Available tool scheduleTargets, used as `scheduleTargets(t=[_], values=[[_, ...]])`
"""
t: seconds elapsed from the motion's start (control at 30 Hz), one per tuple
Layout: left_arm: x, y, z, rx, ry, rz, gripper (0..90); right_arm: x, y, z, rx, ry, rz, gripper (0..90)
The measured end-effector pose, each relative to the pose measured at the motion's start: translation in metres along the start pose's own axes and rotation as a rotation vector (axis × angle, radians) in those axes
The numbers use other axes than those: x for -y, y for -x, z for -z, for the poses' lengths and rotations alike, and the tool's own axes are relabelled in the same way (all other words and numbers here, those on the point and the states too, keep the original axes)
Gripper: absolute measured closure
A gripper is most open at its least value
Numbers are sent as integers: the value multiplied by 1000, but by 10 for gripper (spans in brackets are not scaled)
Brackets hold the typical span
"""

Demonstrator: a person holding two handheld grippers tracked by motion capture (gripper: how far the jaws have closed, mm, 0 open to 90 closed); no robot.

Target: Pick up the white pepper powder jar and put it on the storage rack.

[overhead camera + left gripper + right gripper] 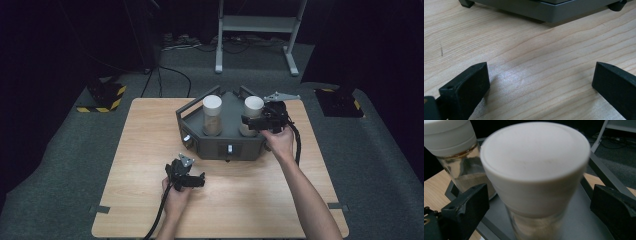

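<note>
So the right arm is reaching up the right side of the high view, forearm stretched long, with the right gripper [252, 121] sitting level against the nearer jar [253, 116] at the centre right of the frame. That jar is standing upright on the dark grey tray [227, 137], just beside a second jar [212, 115] to its left, both wearing white caps. In the right gripper view the jaws are spread wide, one at the lower left and one at the lower right of the frame, and the capped jar [534, 177] is sitting right between them with a gap on each side, so nothing is being pinched. The left gripper [192, 180] is resting low on the bench [145, 165] in the lower middle of the high view, wrist bent in, jaws released over bare wood [536, 75] with the tray's edge [546, 12] along the top. The near jar is blurry up close and its bottom is cut off, so I can't make out what's inside.
</note>
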State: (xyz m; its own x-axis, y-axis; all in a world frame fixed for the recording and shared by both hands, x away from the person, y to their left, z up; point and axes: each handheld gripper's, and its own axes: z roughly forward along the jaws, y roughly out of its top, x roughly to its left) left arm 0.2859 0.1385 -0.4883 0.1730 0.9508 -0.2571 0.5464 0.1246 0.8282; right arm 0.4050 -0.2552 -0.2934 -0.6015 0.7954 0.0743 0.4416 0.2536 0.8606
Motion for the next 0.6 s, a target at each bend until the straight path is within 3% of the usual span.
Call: scheduleTargets(t=[0.6], values=[[0, 0, 0, 0, 1, 1, 12, 22, 9, 19, -5, 21, 5, 21]])
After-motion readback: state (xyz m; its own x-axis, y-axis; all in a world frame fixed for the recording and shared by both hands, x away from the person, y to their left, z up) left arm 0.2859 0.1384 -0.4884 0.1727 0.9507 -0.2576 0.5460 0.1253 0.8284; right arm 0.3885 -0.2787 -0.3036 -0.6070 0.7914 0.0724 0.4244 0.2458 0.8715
